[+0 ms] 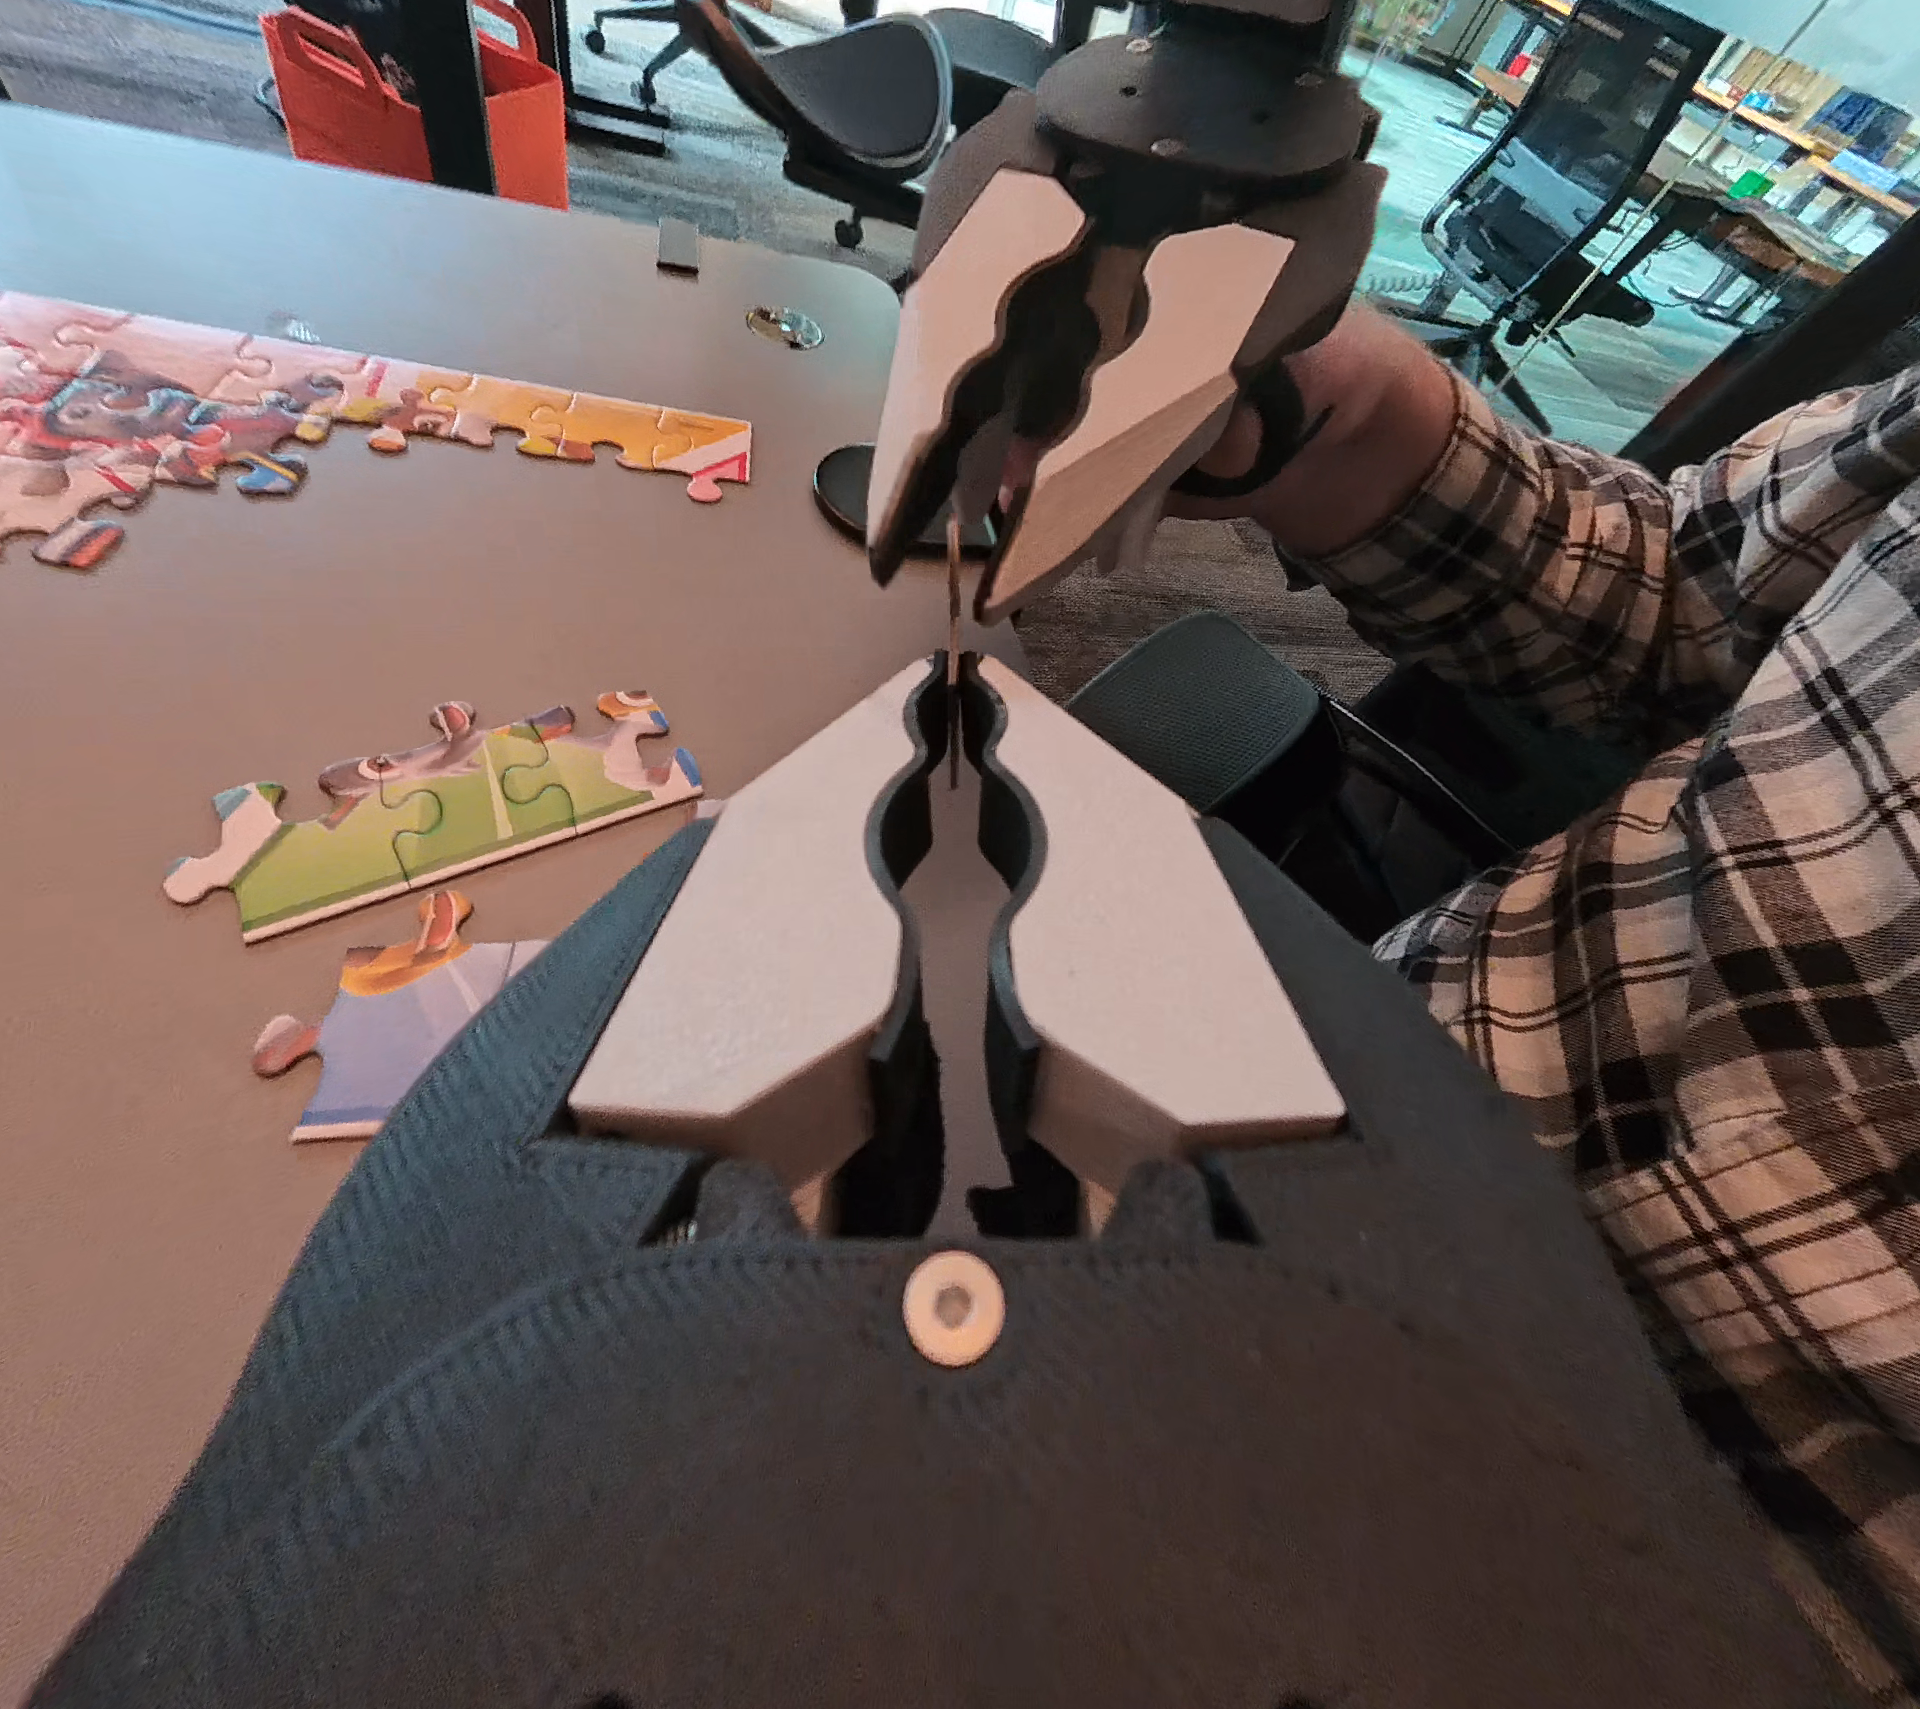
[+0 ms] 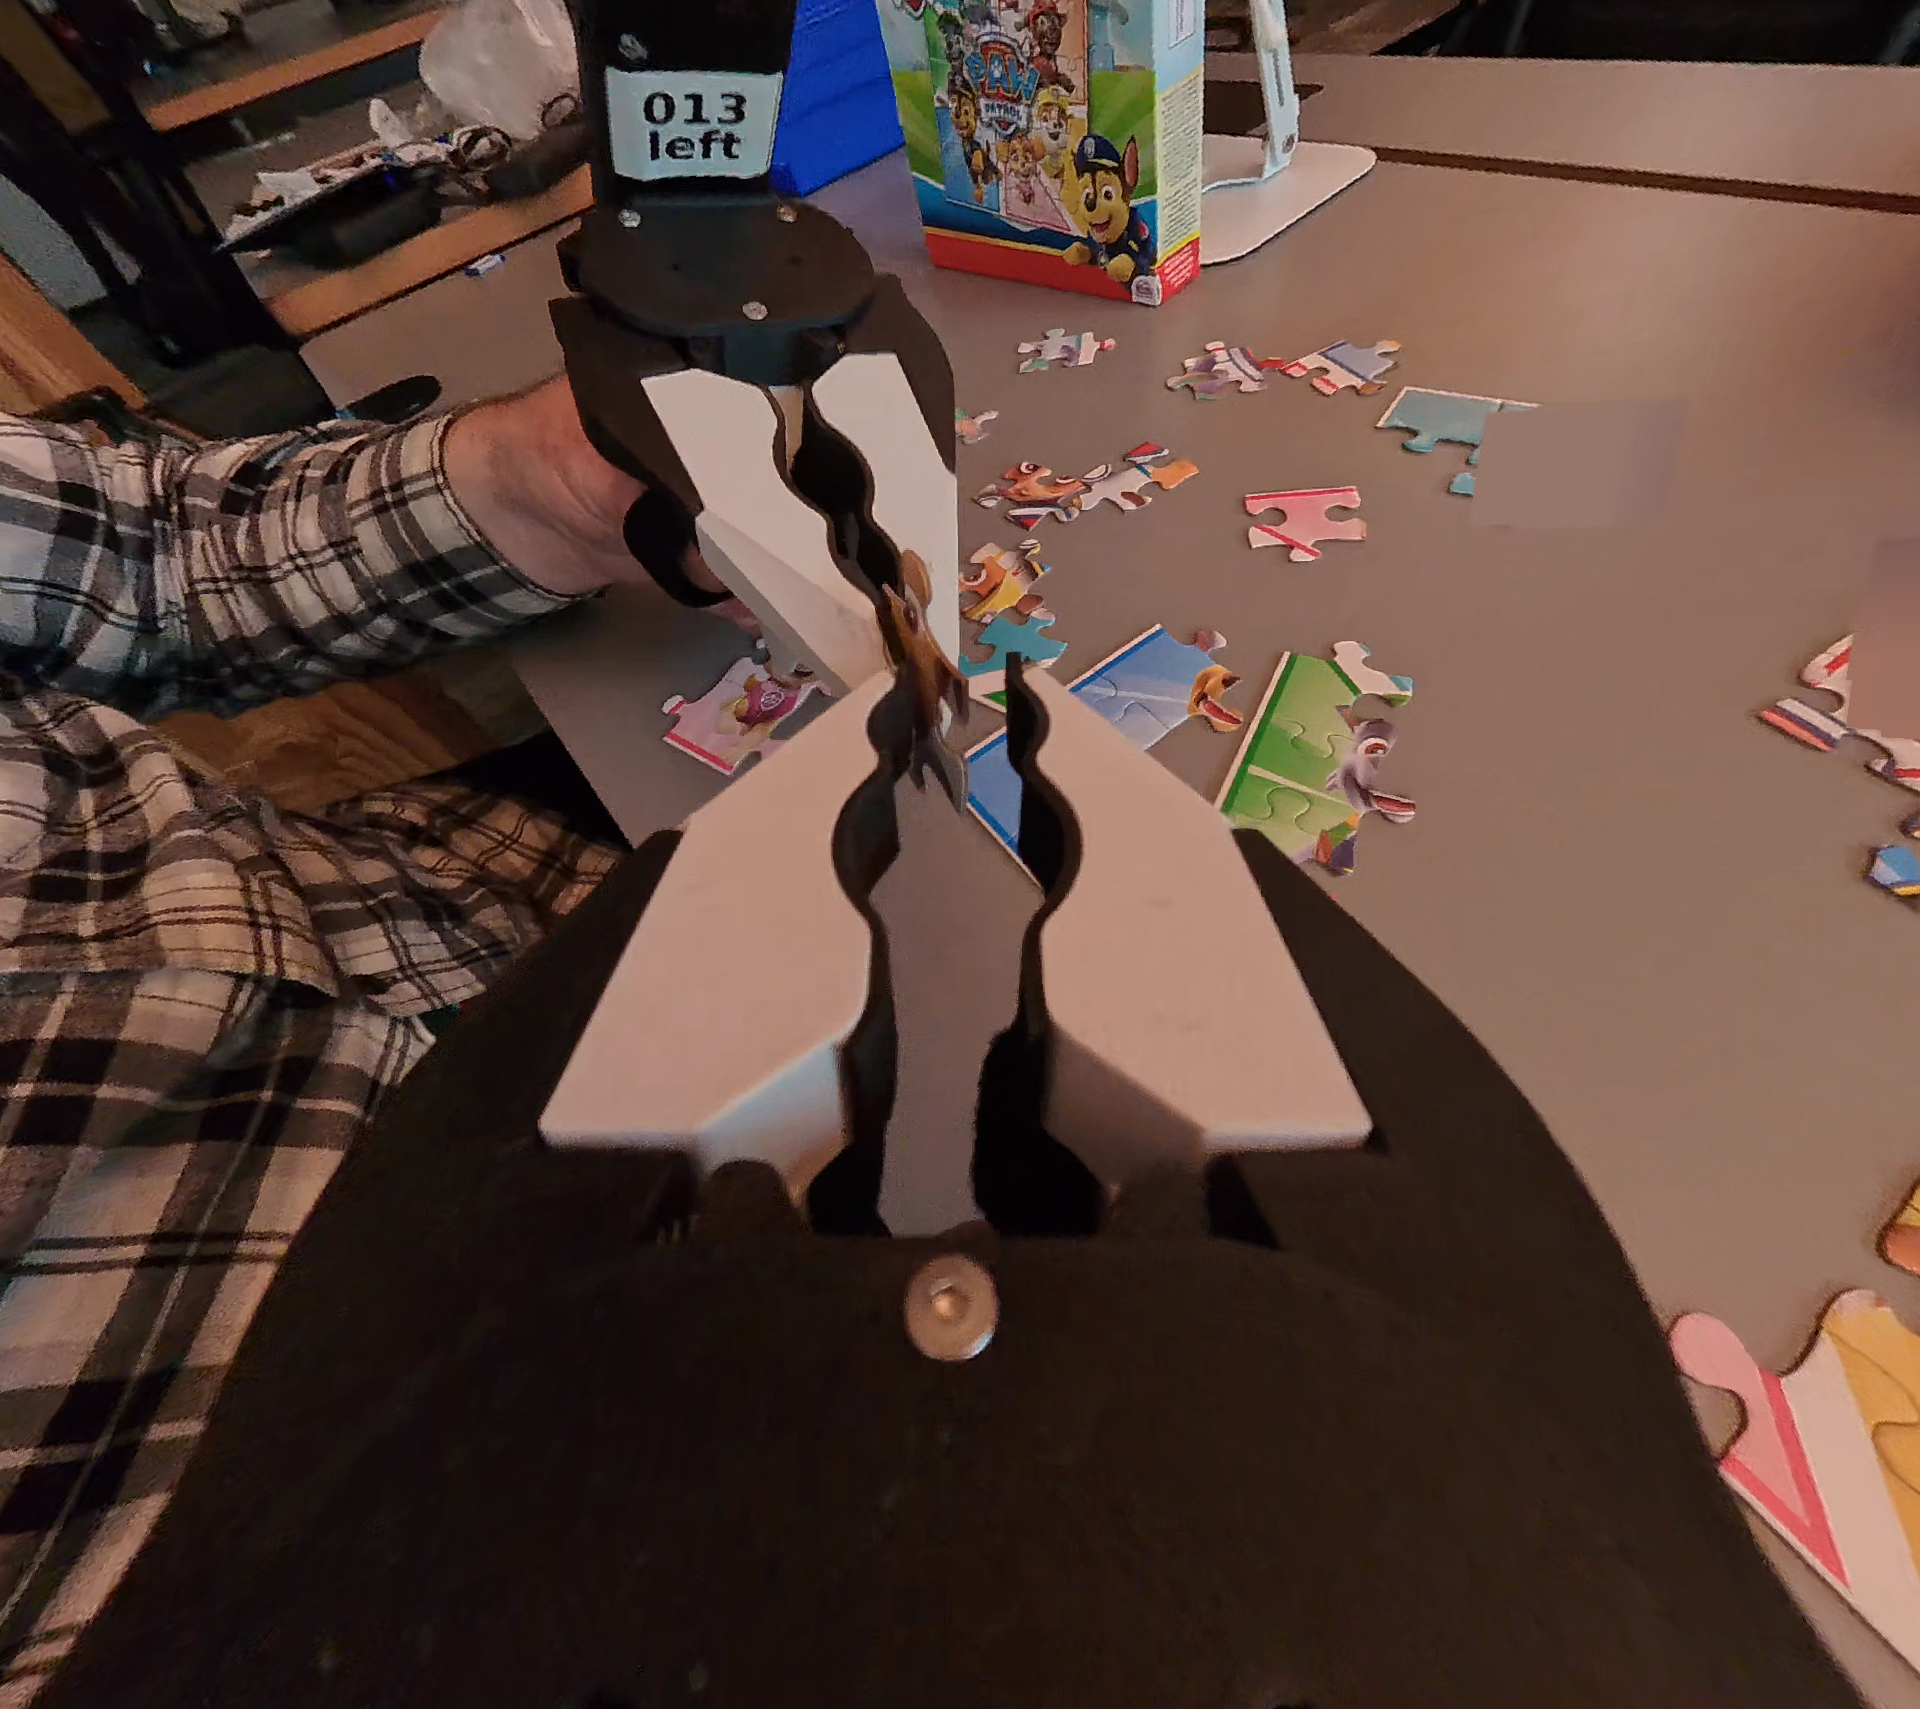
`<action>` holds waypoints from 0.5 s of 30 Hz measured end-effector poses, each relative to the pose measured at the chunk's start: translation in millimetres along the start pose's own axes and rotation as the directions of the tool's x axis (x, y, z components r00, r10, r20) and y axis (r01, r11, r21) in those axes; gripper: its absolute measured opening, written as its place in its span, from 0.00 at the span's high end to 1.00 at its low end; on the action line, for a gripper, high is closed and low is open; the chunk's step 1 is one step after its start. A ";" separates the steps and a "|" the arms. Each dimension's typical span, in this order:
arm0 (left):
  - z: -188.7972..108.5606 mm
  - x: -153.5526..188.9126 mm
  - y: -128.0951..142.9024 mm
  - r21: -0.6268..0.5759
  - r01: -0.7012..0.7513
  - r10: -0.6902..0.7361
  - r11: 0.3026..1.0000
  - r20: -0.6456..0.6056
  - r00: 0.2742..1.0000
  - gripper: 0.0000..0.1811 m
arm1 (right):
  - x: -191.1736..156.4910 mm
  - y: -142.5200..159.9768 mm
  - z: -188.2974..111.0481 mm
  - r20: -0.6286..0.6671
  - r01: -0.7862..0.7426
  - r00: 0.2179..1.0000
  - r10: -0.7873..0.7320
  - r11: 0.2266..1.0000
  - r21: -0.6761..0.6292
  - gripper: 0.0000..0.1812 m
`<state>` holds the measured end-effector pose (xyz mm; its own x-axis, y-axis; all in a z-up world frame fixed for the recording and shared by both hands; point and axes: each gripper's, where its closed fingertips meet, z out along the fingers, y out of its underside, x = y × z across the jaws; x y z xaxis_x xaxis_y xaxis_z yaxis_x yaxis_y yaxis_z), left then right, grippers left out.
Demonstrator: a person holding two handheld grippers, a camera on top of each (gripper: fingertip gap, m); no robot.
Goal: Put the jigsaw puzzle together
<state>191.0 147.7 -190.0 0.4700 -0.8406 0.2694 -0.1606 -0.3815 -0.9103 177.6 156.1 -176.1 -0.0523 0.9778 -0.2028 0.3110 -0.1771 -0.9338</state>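
Observation:
I hold one brown puzzle piece (image 1: 953,620) upright in the air between both grippers, above the grey table's (image 1: 520,599) near edge. My left gripper (image 1: 954,672) is shut on its lower edge. My right gripper (image 1: 940,584) comes from the opposite side, its jaws a little apart around the piece's other end. In the right wrist view the piece (image 2: 914,631) sticks out of the left gripper (image 2: 883,651) and lies against one finger of the right gripper (image 2: 956,683), with a gap to the other finger.
A partly joined puzzle section (image 1: 312,412) lies at the far left. A green joined strip (image 1: 447,807) and a blue piece (image 1: 416,1036) lie nearer. Loose pieces (image 2: 1304,521) are scattered before the upright puzzle box (image 2: 1049,49). Plaid sleeves (image 1: 1662,724) flank the grippers. The tips of both grippers are at nearly the same place.

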 end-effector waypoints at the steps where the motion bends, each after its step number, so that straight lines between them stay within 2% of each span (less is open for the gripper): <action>1: -0.1 1.8 -1.5 0.002 -0.017 0.017 1.000 -0.003 1.000 1.00 | -3.6 1.6 0.6 0.026 -0.001 1.000 0.001 1.000 -0.009 0.92; 4: 1.3 3.6 -2.2 -0.001 -0.056 0.056 0.998 0.007 0.998 0.99 | -9.5 2.0 0.7 0.060 -0.001 0.998 0.001 1.000 0.000 0.98; 8: 2.2 1.4 -0.3 -0.021 -0.058 0.059 0.998 0.027 0.998 0.96 | -10.7 3.9 -2.2 0.089 -0.042 0.995 0.040 0.999 0.018 1.00; 12: -4.2 -11.6 13.2 -0.118 -0.074 0.087 0.990 0.110 0.990 0.87 | 0.9 2.9 -10.0 0.054 -0.053 0.997 0.052 0.998 0.027 1.00; 15: -7.2 -30.6 36.3 -0.257 -0.078 0.131 0.963 0.198 0.971 0.81 | 14.9 3.1 -21.1 -0.004 -0.048 0.999 0.048 0.999 0.021 1.00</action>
<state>164.5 156.8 -229.1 0.6072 -0.7905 0.0799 -0.4142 -0.4007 -0.8173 197.9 172.6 -175.7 -0.0341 0.9687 -0.2460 0.2930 -0.2257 -0.9291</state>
